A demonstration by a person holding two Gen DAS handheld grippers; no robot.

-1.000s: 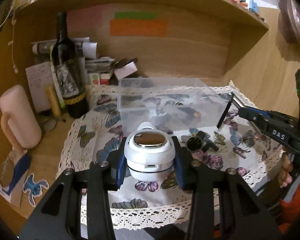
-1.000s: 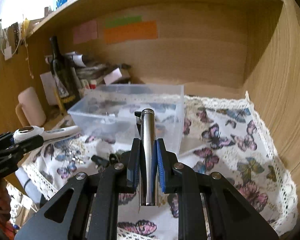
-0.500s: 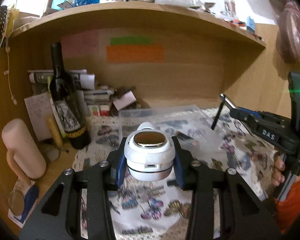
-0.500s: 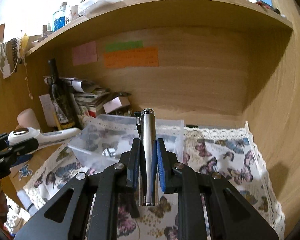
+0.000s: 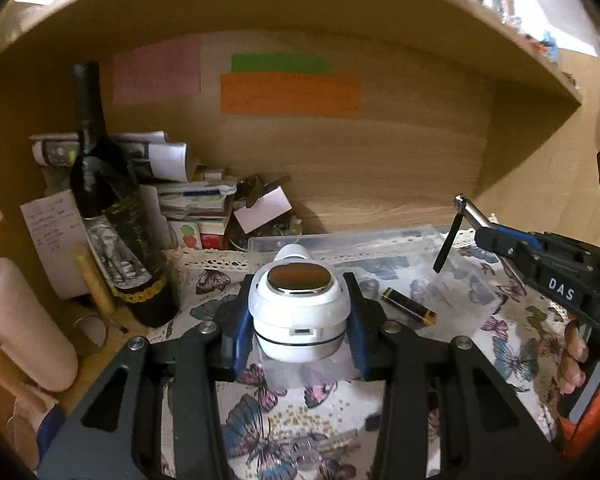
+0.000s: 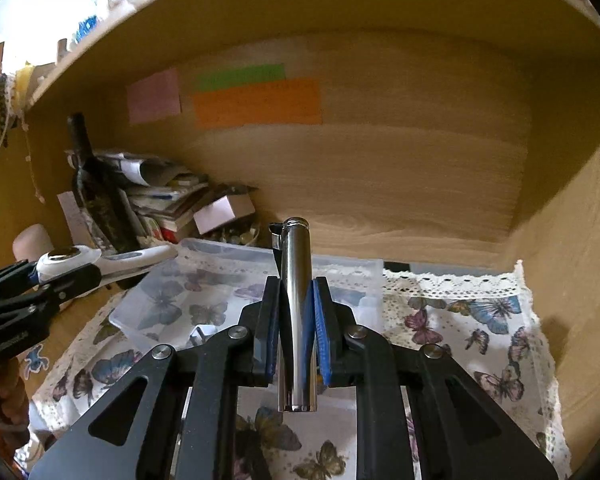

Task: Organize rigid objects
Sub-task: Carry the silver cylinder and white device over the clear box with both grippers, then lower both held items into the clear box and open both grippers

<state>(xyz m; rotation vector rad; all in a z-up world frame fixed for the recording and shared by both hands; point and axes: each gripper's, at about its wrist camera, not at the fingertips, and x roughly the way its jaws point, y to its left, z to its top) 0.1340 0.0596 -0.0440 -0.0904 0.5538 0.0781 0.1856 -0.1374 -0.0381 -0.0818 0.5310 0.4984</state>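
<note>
I hold a pair of black tongs with blue pads in each hand, both raised over a butterfly-print tablecloth with a lace edge (image 6: 496,320) inside a wooden shelf alcove.

My left tongs (image 5: 298,320) are closed around a white plastic gadget with a shiny oval metal top (image 5: 299,312), squeezing its rounded body from both sides. In the right camera's view its long white handle points toward the clear plastic storage box (image 6: 204,292) ahead.

My right tongs (image 6: 296,332) are pinched tight on a polished silver metal pen cap with a black clip (image 6: 296,308), which stands nearly upright between the pads, clip end uppermost, above the near edge of the box.

The box sits open on the cloth. In the left camera's view a small black stick with gold ends (image 5: 409,306) lies on its floor.

To the left stand a dark wine bottle (image 5: 112,216) and a stack of papers (image 5: 188,196). Pink, green and orange notes (image 5: 290,94) are stuck on the back wall.
</note>
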